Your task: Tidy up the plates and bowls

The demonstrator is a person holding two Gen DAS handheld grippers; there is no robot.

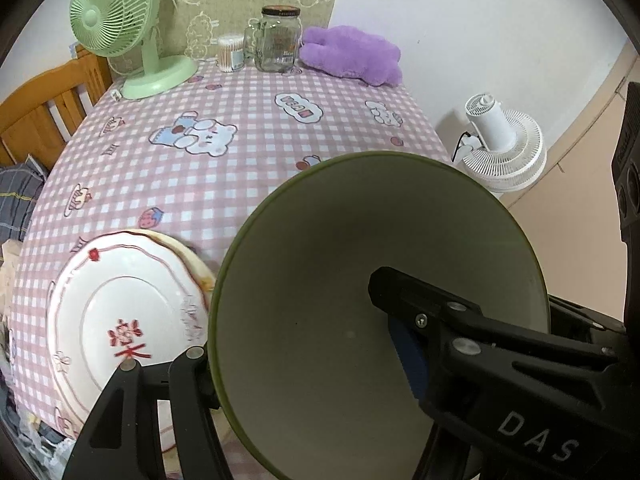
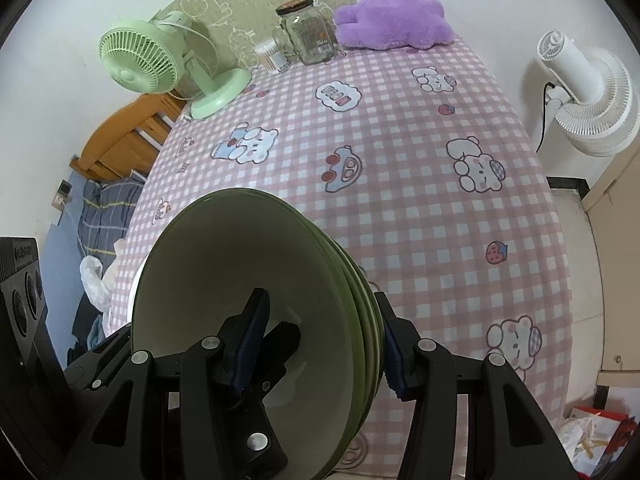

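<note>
Left wrist view alone shows white patterned plate (image 1: 120, 320) on pink checked desk (image 1: 248, 152), left gripper (image 1: 288, 320) and right gripper (image 2: 320, 336) both pinching green bowl stack (image 2: 248, 280), white fan (image 2: 588, 92) far right.

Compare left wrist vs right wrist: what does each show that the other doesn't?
Left wrist only: the white plate with red characters, lying beside the green bowl.
Right wrist only: the bowl is a nested stack, several rims showing at its edge, plus the floor clutter at lower right.
Both: left tool and right tool each clamped on the bowl rim, green fan, jar, purple plush, white fan.
</note>
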